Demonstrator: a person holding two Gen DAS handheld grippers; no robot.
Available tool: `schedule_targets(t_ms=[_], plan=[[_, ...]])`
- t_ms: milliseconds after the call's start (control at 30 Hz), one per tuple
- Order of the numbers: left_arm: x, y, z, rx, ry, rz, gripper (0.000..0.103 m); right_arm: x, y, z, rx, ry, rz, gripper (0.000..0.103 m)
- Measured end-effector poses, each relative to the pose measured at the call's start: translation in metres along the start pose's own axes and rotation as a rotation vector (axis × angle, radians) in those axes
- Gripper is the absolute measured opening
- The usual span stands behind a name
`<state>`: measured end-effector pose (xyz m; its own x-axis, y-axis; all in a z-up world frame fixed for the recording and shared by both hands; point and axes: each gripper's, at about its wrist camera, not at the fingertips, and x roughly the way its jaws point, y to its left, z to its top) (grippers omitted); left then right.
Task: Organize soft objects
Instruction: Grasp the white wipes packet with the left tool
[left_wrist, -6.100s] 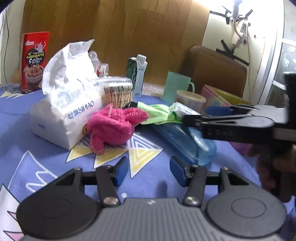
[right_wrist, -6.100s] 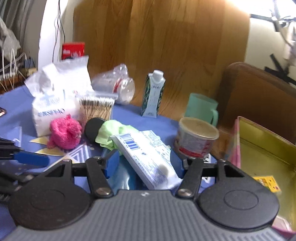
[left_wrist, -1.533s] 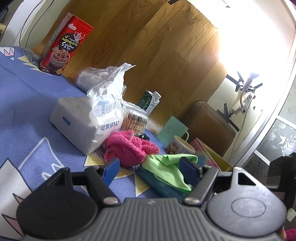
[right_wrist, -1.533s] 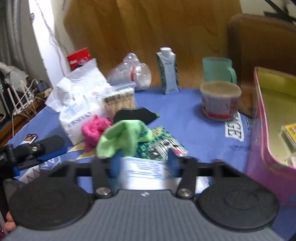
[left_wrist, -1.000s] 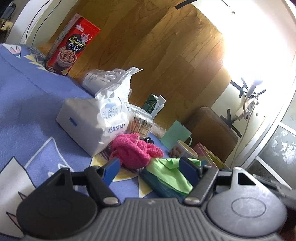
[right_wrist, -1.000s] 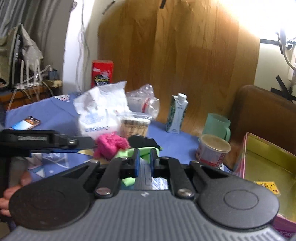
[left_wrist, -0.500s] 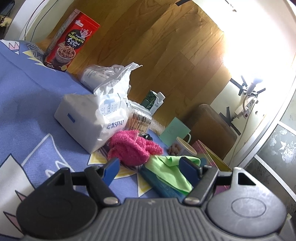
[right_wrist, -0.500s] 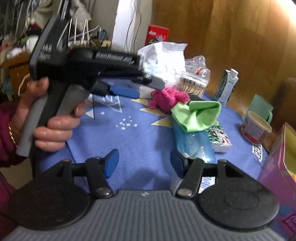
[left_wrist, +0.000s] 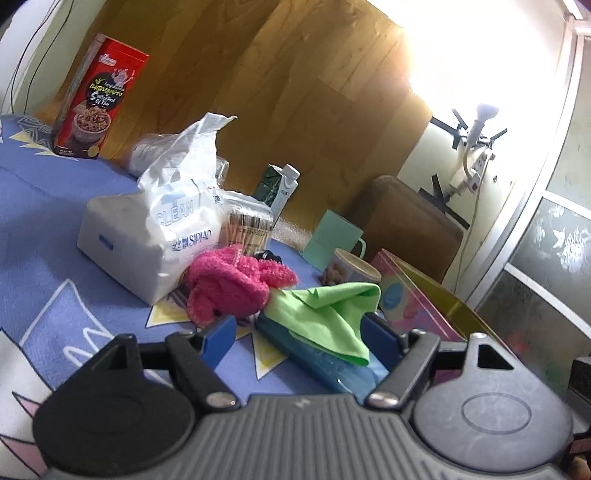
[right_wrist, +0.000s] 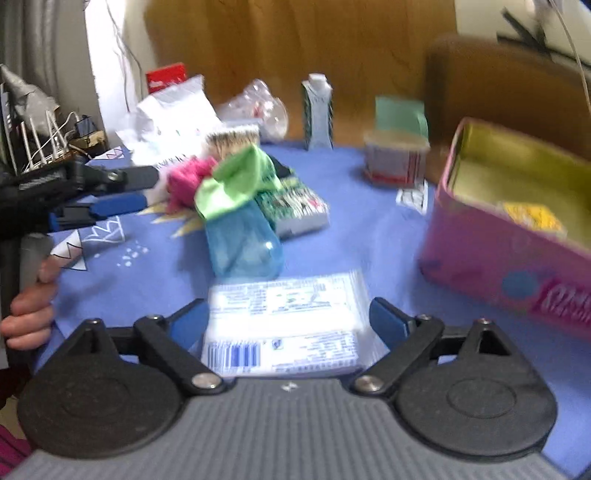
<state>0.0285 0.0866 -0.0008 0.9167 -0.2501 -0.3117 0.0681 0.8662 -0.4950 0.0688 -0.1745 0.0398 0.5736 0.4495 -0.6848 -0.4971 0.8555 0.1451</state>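
Both your grippers gape: left gripper (left_wrist: 297, 334) faces green cloth (left_wrist: 328, 314) draped over blue case (right_wrist: 242, 243); right gripper (right_wrist: 288, 321) straddles white packet (right_wrist: 284, 325).

The whole right wrist view is motion-blurred, so print on the white plastic packet (right_wrist: 284, 325) cannot be read. The lime green cloth (left_wrist: 328, 314) hides most of the translucent blue plastic case (left_wrist: 325, 363). The pink rectangular tin (right_wrist: 517, 236) is cut off at the right edge.
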Motion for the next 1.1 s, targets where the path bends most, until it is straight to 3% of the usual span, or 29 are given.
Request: schedule_targets(t_ms=[100,133,200,300,467,600,733,967,1100], plan=[[0.001,-0.001,0.0,0.006,0.017,-0.005,0.077,0.001,0.007,-0.002,-0.013,-0.017,0.019,0.088],[0.001,-0.001,0.0,0.007,0.02,0.001,0.077,0.001,0.01,-0.002,-0.019,-0.019,0.03,0.076],[0.002,-0.002,-0.001,0.007,0.028,0.013,0.077,-0.004,0.016,-0.005,-0.04,-0.026,0.043,0.065],[0.003,-0.003,-0.001,0.016,0.038,0.031,0.077,-0.011,0.016,-0.009,-0.049,-0.033,0.063,0.063],[0.007,-0.009,-0.001,0.042,0.087,0.045,0.077,-0.023,0.014,-0.017,-0.049,-0.054,0.058,0.066],[0.0,-0.011,-0.008,0.022,0.131,0.034,0.077,-0.039,0.001,-0.02,0.025,-0.104,0.056,0.084],[-0.012,-0.016,-0.015,0.005,0.173,0.0,0.077,-0.05,-0.002,-0.026,0.032,-0.118,0.101,0.091],[-0.03,-0.025,-0.021,0.009,0.241,-0.029,0.077,-0.047,0.005,-0.037,-0.035,-0.088,0.126,0.091],[-0.034,-0.032,-0.025,0.017,0.296,-0.082,0.077,-0.046,0.001,-0.037,-0.028,-0.09,0.136,0.091]])
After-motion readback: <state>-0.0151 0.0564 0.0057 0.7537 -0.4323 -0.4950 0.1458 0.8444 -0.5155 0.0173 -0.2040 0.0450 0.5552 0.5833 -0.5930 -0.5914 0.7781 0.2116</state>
